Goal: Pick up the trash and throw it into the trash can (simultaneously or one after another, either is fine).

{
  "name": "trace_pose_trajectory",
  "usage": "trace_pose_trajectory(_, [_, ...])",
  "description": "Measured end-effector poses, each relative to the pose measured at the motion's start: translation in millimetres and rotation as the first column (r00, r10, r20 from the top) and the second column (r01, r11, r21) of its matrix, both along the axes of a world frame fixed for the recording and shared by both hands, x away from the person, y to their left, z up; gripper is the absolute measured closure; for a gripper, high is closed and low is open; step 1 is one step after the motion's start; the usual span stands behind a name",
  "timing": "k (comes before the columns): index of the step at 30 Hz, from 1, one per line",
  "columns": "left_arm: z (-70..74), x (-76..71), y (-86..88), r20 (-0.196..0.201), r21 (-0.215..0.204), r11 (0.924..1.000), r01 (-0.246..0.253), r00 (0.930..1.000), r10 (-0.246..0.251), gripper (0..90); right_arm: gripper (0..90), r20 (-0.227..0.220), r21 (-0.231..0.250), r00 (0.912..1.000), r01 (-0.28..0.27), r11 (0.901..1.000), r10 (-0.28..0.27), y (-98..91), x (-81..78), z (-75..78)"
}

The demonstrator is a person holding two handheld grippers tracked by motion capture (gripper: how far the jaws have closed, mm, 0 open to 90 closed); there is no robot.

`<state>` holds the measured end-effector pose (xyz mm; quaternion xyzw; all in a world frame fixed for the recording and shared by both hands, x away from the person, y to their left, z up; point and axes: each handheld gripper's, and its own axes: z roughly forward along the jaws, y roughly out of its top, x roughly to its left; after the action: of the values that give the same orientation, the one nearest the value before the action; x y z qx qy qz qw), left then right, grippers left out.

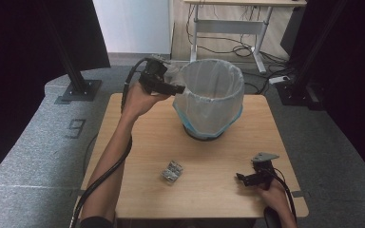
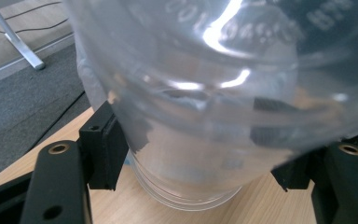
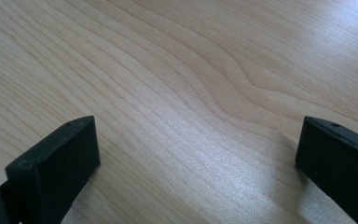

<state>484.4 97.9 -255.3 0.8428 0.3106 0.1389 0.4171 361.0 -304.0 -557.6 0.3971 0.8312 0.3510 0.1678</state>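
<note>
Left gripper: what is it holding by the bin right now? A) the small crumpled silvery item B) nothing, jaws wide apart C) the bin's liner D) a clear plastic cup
D: in the left gripper view the left gripper has its black jaws pressed on either side of a clear plastic cup, held up beside the lined bin; the crumpled silvery item lies on the table.

Both forearms are bare. The left hand-held gripper (image 1: 171,88) is black, with a thick black cable hanging from it. Its blocky arms have round brass-ringed holes just behind the square black pads (image 2: 103,147). The right hand-held gripper (image 1: 241,177) is black too, with a grey three-cornered plate on top.
</note>
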Motion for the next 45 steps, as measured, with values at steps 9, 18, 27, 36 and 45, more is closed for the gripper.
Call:
trace_pose_trajectory(9, [5.4, 13.2, -16.4, 0.006, -0.014, 0.9999, -0.007, 1.0000, 0.007, 30.5, 0.0, -0.001, 0.001, 1.0000, 0.001, 1.0000, -0.001, 0.0, 0.0, 0.1])
trace_pose_trajectory(18, [7.9, 22.7, -34.7, 0.023, -0.006, 1.0000, -0.007, 0.9997, 0.007, 30.4, 0.0, -0.001, 0.001, 1.0000, 0.000, 1.0000, 0.000, 0.0, 0.0, 0.0])
trace_pose_trajectory(27, [5.6, 33.4, -55.2, 0.044, -0.010, 0.9996, -0.027, 0.9987, 0.028, 30.0, 0.0, 0.000, 0.001, 1.0000, 0.001, 1.0000, -0.001, 0.0, 0.0, -0.1])
trace_pose_trajectory(36, [-5.1, 40.8, -71.6, 0.047, -0.026, 0.9992, -0.031, 0.9984, 0.033, 29.8, 0.0, 0.000, 0.000, 1.0000, 0.000, 1.0000, 0.000, -0.1, 0.1, 0.0])
trace_pose_trajectory(45, [-15.1, 44.9, -83.1, 0.054, -0.001, 0.9993, -0.038, 0.9978, 0.038, 29.5, 0.0, 0.000, 0.001, 1.0000, 0.000, 1.0000, 0.000, -0.1, 0.0, 0.0])
